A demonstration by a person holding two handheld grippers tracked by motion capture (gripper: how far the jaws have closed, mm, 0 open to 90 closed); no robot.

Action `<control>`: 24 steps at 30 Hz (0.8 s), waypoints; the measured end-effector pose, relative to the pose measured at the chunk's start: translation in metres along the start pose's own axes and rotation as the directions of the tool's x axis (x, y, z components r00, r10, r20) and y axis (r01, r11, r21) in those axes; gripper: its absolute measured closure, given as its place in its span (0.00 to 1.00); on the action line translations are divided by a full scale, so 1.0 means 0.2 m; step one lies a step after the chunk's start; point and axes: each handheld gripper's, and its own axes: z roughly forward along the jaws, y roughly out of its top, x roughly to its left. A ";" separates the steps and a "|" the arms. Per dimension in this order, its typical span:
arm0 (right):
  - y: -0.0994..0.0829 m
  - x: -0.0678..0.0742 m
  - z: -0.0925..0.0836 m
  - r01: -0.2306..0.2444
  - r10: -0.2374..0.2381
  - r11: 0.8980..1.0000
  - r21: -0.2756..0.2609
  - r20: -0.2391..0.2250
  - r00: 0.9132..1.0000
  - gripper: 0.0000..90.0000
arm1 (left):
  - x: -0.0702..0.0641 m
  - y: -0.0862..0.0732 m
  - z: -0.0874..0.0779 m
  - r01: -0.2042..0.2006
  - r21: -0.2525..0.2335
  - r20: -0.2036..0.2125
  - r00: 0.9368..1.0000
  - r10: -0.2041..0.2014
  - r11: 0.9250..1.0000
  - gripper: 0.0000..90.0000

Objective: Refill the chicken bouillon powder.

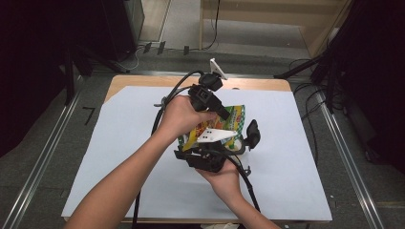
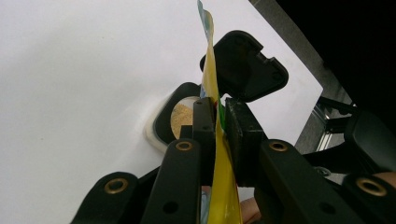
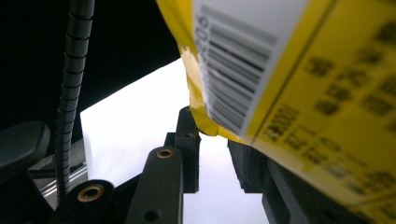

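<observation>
My left gripper [image 2: 219, 135] was clamped on the edge of the yellow snack bag [image 2: 215, 154], held above the white table sheet [image 1: 119, 143]. At its five o'clock in the high view, my right gripper [image 3: 212, 154] had a gap between its jaws, the bag's corner [image 3: 201, 116] at their tips; a grip I couldn't confirm. Beyond the left jaws lay a black-lidded container [image 2: 180, 119] with crumbs.

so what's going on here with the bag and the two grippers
A person holds a yellow and green plastic snack bag over a table covered in white paper, with a two-jaw gripper in each hand. The left gripper is clamped on the thin edge of the bag. The right gripper has the bag's torn corner between its jaws, though a gap shows there. Below the bag sits a black container with its hinged lid open and something tan and crumbly inside.
</observation>
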 end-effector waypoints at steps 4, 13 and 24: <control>0.00 0.00 0.00 -0.001 0.001 1.000 0.001 -0.002 1.000 0.83 | 0.00 0.00 0.00 0.002 -0.002 0.003 1.000 -0.002 1.000 0.92; 0.00 0.00 0.00 -0.004 0.004 1.000 -0.001 -0.005 1.000 0.84 | 0.01 0.01 0.01 0.004 0.002 0.001 1.000 -0.004 1.000 0.92; 0.00 0.00 0.00 -0.005 0.005 1.000 0.001 -0.001 1.000 0.84 | 0.01 0.01 0.01 0.006 0.006 0.004 1.000 -0.006 1.000 0.92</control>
